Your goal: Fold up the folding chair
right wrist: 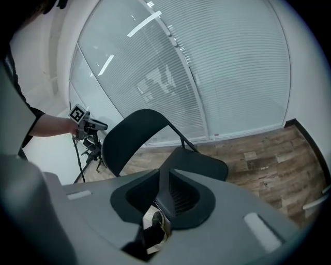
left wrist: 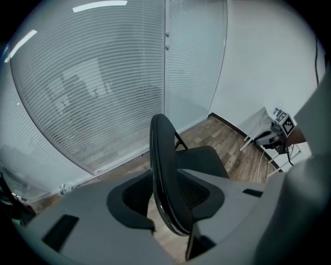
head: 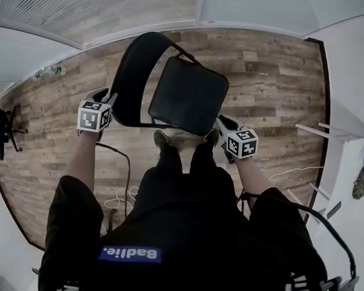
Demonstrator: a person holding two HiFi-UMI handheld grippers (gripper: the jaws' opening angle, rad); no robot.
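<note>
Folding chair (head: 188, 96), left claw (head: 113, 99) wide astride backrest (head: 134, 77), right claw (head: 220, 124) nearly closed, shirt label (head: 130, 254) "Badie."

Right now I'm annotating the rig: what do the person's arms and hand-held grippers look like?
Left hand-held gripper and right hand-held gripper: grey bodies, dark ridged pads, white cubes with black square markers. Short black sleeves; a black cable.

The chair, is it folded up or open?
Open: on the folding chair, the seat lies level, sticking out from the backrest.
</note>
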